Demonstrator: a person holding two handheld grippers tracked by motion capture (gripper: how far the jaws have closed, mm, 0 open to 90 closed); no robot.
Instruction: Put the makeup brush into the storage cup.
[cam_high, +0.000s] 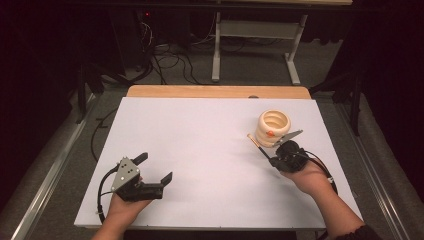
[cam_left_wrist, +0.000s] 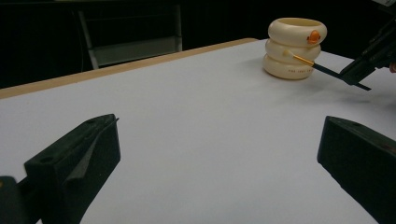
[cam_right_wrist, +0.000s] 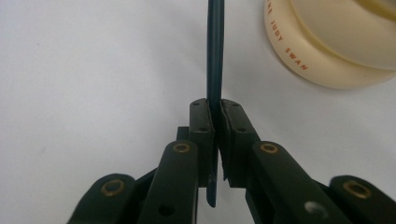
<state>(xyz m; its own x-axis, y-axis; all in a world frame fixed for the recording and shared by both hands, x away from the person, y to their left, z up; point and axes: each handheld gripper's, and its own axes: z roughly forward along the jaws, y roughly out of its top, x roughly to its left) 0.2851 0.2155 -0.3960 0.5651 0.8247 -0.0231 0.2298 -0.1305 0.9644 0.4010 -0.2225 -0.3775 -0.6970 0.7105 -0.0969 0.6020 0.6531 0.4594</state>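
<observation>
A cream ringed holder (cam_high: 273, 127) with an orange spot stands at the right of the white table (cam_high: 200, 150); it also appears far off in the left gripper view (cam_left_wrist: 295, 46) and at the upper right of the right gripper view (cam_right_wrist: 336, 42). My right gripper (cam_high: 270, 156) is shut on a thin dark-handled brush (cam_high: 259, 145), whose pale tip points toward the holder's left side. The dark handle (cam_right_wrist: 215, 56) runs straight up between the closed pads. The brush (cam_left_wrist: 313, 64) hangs just in front of the holder. My left gripper (cam_high: 156, 169) rests near the front left, open and holding nothing.
A wooden strip (cam_high: 218, 91) borders the table's far edge. Beyond it stand a grey metal frame (cam_high: 255, 45) and loose cables (cam_high: 170, 62) on the floor. The white surface (cam_left_wrist: 201, 130) stretches bare between the two grippers.
</observation>
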